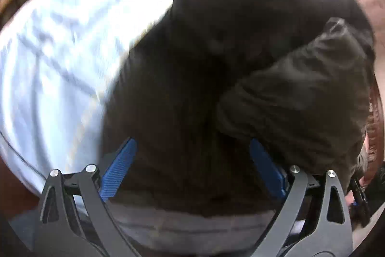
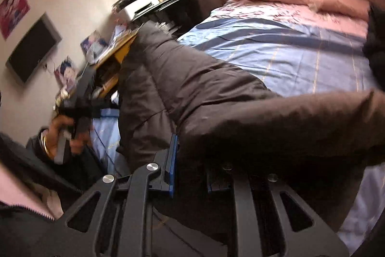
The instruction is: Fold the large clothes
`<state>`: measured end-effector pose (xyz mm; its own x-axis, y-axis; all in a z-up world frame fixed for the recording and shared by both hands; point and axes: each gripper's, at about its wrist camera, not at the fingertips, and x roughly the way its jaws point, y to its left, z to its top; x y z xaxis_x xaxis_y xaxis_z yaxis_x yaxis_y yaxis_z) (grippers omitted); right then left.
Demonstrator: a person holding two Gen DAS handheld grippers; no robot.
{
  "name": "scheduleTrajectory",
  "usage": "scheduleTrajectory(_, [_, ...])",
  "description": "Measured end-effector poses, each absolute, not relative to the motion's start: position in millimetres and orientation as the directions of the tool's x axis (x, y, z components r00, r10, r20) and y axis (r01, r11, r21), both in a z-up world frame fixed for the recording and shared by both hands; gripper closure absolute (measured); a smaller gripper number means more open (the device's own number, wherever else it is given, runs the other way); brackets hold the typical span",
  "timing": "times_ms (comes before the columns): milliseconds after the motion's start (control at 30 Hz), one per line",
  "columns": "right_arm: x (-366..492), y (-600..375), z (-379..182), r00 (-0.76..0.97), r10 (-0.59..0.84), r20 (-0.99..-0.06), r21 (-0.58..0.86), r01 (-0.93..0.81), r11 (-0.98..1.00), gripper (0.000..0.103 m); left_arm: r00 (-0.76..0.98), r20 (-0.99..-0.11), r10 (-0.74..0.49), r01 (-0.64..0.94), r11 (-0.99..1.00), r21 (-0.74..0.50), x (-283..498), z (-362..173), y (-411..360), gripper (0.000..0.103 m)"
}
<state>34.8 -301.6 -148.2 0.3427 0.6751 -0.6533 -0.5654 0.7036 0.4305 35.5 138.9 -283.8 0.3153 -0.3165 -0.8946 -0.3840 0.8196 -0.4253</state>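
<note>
Dark brown padded coat (image 2: pixel 192 88) draped across a bed with a pale blue striped sheet (image 2: pixel 288 49), stretched between the two tongs. Right gripper (image 2: pixel 190 165) closed down narrow on a thick fold of the coat, fabric bunched over and ahead of its blue pads (image 2: pixel 172 160), the far pad mostly buried. To its left and farther out, the left hand (image 2: pixel 69 129) wrapped round the other tool's handle beside the coat's far edge.

Left gripper (image 1: pixel 192 165) spread wide, blue fingers (image 1: pixel 119 168) well apart, dark cloth lying between and just ahead of them but not pinched; a puffy sleeve or folded section (image 1: pixel 300 93) ahead and right of it, blue sheet ahead and left.

Likely step: carrying one side over to make a fold. Best done by closing the left tongs on a firm edge before lifting, raising both ends level, keeping the cloth taut, and laying it down edge to edge. Bulky padding apt to slip or spring back, so a deep bite and slow release advised.
</note>
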Motion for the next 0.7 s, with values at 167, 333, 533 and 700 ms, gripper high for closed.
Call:
scheduleTrajectory(167, [43.5,-309.4,-149.2,0.368,0.692,-0.622,0.482,-0.516,0.708,0.085,0.421,-0.886,-0.195,-0.364,0.858,-0.362,-1.0,-262.6,128.1,0.007])
scheduleTrajectory(333, [27.9,-311.5,-163.7,0.315,0.692,-0.649,0.523,-0.477,0.707,0.084,0.683,-0.73,-0.025,-0.36,0.858,-0.366,-30.1,-187.6,150.7,0.007])
scheduleTrajectory(533, [-10.8,-290.3,-191.3,0.229,0.587,-0.777,0.451,-0.448,0.772,0.084,0.798,-0.602,-0.021,-0.109,0.978,-0.179,45.7,-87.6,104.6,0.002])
scheduleTrajectory(700, [-37.4,-308.9,-199.7,0.257,0.482,-0.837,0.411,-0.285,0.866,0.04,0.584,-0.811,0.018,0.066,0.995,0.069,98.6,-136.5,42.0,0.002])
